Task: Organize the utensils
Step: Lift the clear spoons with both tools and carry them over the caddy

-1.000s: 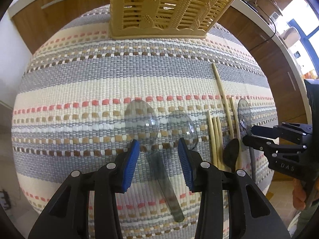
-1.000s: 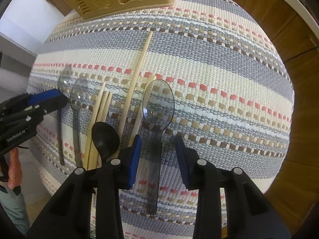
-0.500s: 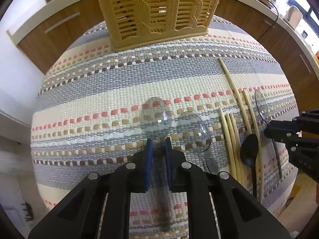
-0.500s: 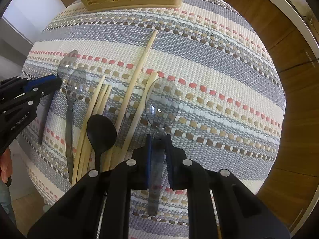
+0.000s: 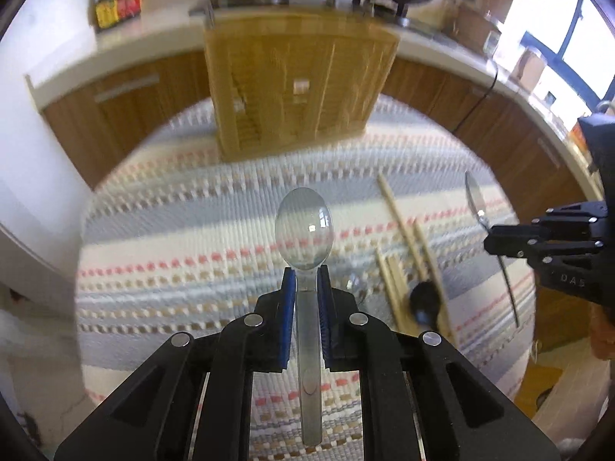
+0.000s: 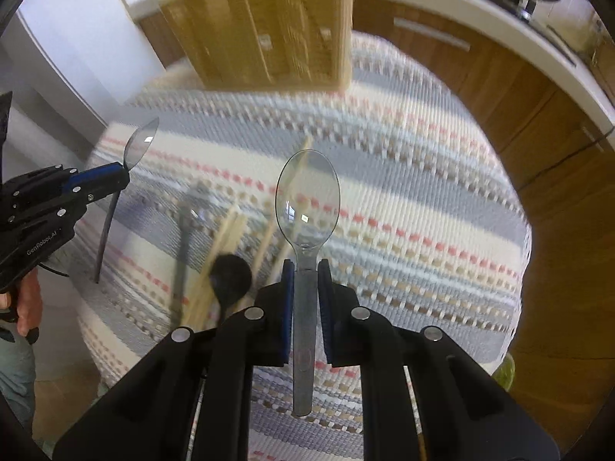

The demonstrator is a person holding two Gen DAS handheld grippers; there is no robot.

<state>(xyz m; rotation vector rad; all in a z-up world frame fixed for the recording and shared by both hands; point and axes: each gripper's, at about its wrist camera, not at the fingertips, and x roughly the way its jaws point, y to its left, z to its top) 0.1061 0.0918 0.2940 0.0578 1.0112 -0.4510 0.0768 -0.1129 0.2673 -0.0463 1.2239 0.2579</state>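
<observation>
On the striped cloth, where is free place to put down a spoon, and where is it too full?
Free: the striped cloth left of the chopsticks, up to the basket, and the stretch right of them in the right wrist view. Crowded: around the chopsticks, the black spoon and the blurred clear spoon.

Black plastic grippers with blue-padded jaws, silver screws, white "GenRobot.AI" lettering.

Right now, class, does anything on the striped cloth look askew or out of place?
Yes. The wooden chopsticks lie scattered at different angles instead of in neat pairs, and a black plastic spoon rests across them. Nothing looks spilled or broken. Each gripper holds one clear plastic spoon, gripped straight.
</observation>
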